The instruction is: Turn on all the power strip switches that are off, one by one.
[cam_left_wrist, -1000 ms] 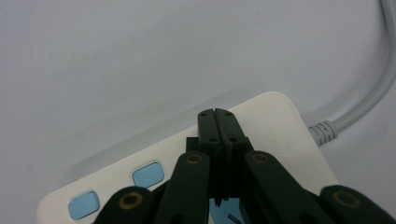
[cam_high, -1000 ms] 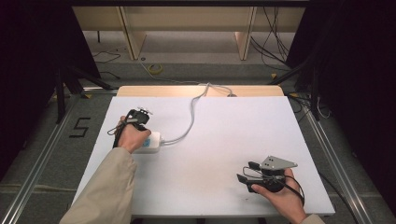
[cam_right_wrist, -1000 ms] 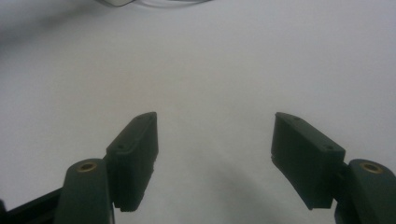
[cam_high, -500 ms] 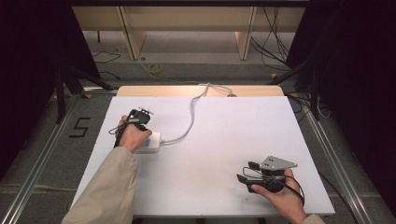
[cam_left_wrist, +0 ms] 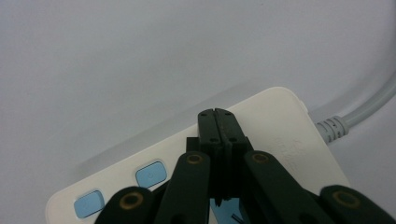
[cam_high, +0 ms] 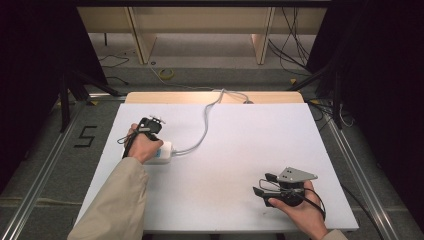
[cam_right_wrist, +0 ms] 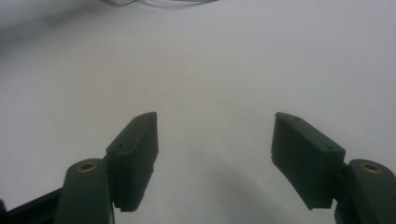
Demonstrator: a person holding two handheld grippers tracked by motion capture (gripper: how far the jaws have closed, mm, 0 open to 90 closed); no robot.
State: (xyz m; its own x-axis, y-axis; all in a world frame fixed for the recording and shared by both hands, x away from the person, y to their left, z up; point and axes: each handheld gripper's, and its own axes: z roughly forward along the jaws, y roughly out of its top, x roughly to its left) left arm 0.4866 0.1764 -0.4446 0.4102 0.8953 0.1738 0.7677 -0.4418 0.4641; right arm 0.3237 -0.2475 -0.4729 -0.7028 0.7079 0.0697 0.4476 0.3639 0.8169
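Power strip (cam_high: 161, 151) near table's (cam_high: 240, 200) left edge, apparently under closed left hand-held gripper (cam_left_wrist: 218, 114).

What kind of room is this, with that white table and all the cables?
Most likely a lab or recording booth. A bare white table stands between dark curtains, loose cables trail over the floor behind it, and a number marker is taped on the floor.

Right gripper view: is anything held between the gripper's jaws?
No, the right gripper stands wide open over the bare white table, with nothing between its jaws.
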